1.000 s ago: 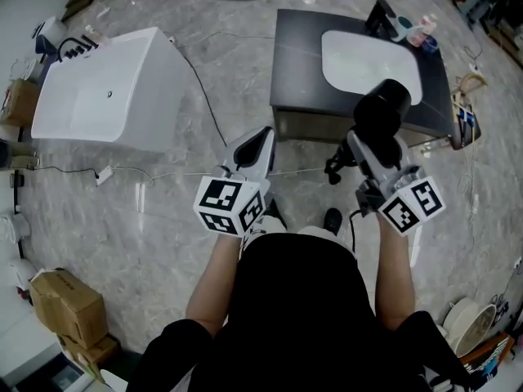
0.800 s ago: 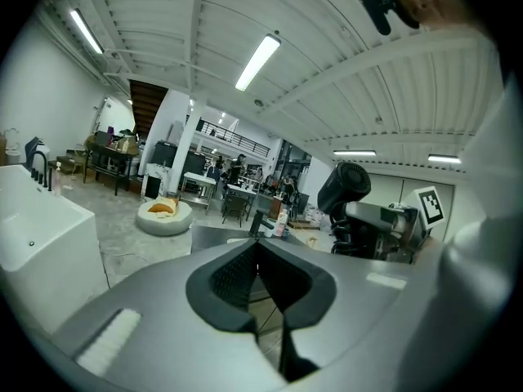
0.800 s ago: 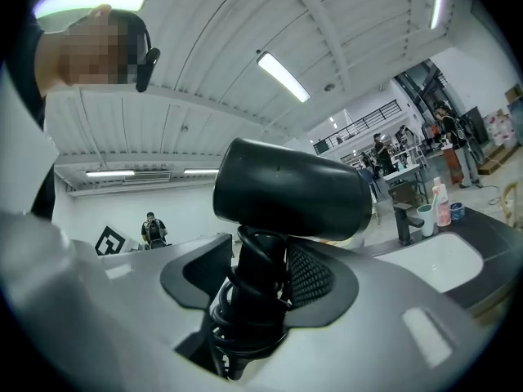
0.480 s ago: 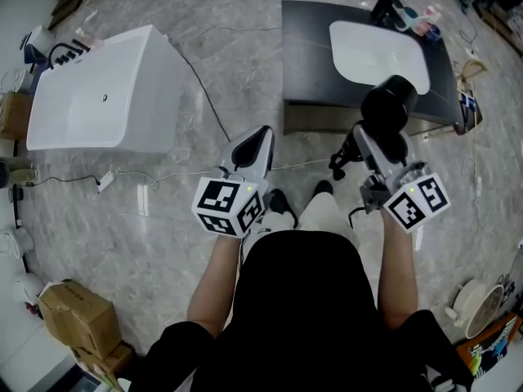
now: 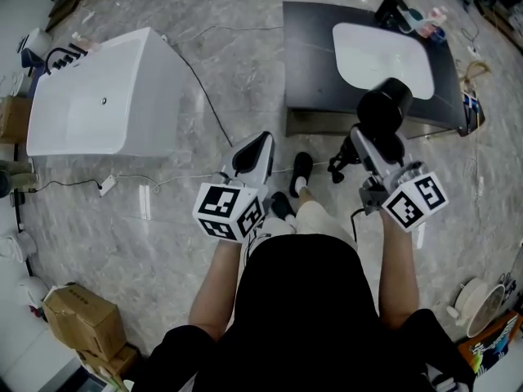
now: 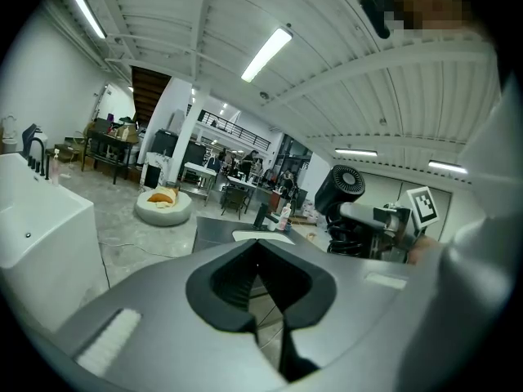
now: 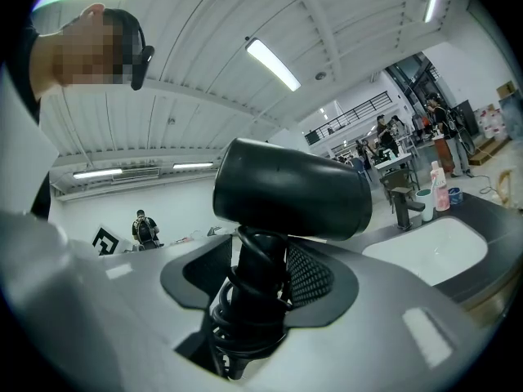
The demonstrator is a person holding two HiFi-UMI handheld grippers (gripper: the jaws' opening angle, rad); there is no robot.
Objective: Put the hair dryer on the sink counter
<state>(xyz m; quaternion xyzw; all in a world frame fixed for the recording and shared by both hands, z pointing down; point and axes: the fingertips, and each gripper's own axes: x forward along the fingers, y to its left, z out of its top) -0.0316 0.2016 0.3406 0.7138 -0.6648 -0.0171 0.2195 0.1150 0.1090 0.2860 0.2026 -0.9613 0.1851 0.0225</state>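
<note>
1. The right gripper is clamping its two jaws on the handle of the black hair dryer, with the mesh pads pressing on either side of the handle.
2. The hair dryer is standing upright in that grip, with its round head on top, and a black cord is coiling around the handle down between the jaws.
3. In the head view the dryer's head is showing over the near edge of the dark sink counter, at the near side of the white basin; it is being held in the air and is not resting on the counter.
4. The left gripper is hovering over the marble floor, to the left of the right gripper and apart from it. Its jaws are meeting at the tips with nothing between them.
5. A black faucet and a few bottles are standing at the far edge of the counter.
6. A white bathtub is sitting well to the left, and a cardboard box is lying at the near left.
7. The person's dark shoe is stepping forward between the two grippers.
</note>
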